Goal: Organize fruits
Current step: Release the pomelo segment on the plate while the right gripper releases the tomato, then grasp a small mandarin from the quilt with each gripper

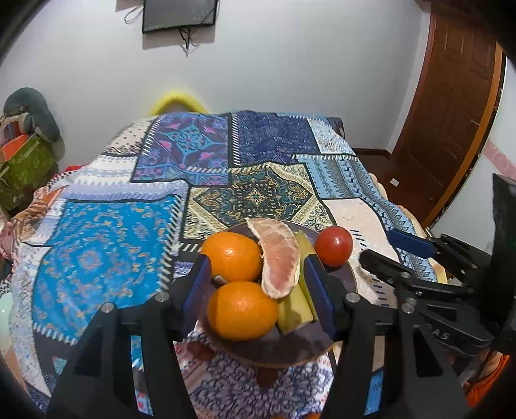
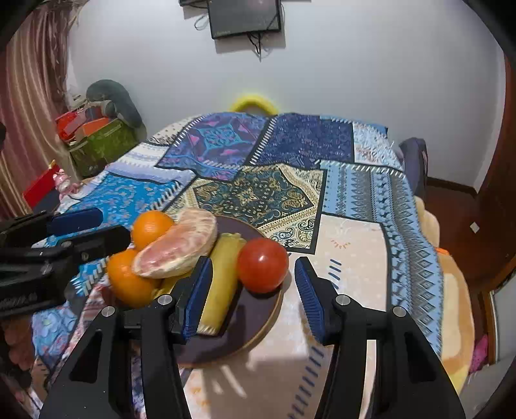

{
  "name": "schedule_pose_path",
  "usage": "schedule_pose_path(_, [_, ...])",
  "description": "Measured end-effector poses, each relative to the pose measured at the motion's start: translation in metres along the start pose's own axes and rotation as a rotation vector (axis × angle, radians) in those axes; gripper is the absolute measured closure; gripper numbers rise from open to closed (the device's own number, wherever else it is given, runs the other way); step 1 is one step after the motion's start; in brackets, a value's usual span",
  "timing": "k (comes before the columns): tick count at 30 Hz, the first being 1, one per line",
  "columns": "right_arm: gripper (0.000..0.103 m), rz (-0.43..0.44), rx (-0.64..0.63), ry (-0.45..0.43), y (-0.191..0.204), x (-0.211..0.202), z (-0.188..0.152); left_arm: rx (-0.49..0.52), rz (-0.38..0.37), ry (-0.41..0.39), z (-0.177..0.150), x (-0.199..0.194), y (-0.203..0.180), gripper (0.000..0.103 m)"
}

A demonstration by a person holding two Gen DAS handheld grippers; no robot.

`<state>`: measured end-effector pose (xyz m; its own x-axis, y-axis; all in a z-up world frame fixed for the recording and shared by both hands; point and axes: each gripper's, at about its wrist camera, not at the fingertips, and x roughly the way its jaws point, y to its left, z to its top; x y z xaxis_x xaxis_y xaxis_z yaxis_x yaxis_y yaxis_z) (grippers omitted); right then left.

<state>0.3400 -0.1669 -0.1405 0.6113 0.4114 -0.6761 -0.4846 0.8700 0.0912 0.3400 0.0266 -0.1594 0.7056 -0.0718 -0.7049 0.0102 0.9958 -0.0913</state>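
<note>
Your left gripper hangs over the near side of the plate with its blue pads spread wide apart, clamped on nothing; the two oranges, the pomelo wedge and the banana all show between its fingers. Your right gripper sits just to the right of it, its pads likewise apart and empty, with the tomato framed in the gap and the left pad standing in front of the banana.

Under both lies the patchwork bedspread in blue, purple and cream panels, covering the whole bed. A dark wooden door stands at the far right, and a dark screen hangs on the white wall beyond the bed.

The fruit rests together on a round dark plate with a wooden rim, set on the bedspread at the near edge. The pomelo wedge, peeled and pink, leans across the top of the pile, touching both oranges and the banana. One orange sits nearest you on the left of the plate; the second orange is just behind it, the two touching. The banana lies lengthwise through the middle, partly beneath the wedge. The red tomato sits at the plate's right edge, just beside the banana.
</note>
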Motion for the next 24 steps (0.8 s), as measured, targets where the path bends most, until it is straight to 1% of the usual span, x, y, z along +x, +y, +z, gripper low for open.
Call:
schedule_pose_path(6, [0.054,-0.005,-0.011,-0.039,0.016,-0.039,-0.008,0.020,0.022,-0.043,-0.010,-0.042,0.003,0.043])
schedule_pose_path(8, [0.054,-0.008,-0.015,-0.051,0.022,-0.052,-0.011,0.032,0.037,-0.061,-0.016,-0.058,0.005,0.040])
schedule_pose_path(12, [0.054,-0.012,-0.030,-0.067,0.034,-0.074,-0.018,0.037,0.048,-0.073,-0.029,-0.083,0.009,0.039])
schedule_pose_path(16, [0.054,-0.016,-0.053,-0.071,0.048,-0.091,-0.026,0.020,0.037,-0.066,-0.042,-0.103,0.014,0.038])
schedule_pose_path(19, [0.053,-0.006,-0.054,-0.067,0.055,-0.099,-0.033,0.039,0.033,-0.060,-0.052,-0.115,0.014,0.038])
schedule_pose_path(22, [0.053,0.014,-0.040,-0.048,0.060,-0.103,-0.045,0.053,0.030,-0.050,-0.063,-0.122,0.014,0.034])
schedule_pose_path(24, [0.053,0.017,-0.040,-0.029,0.064,-0.102,-0.053,0.058,0.029,-0.029,-0.071,-0.122,0.015,0.034])
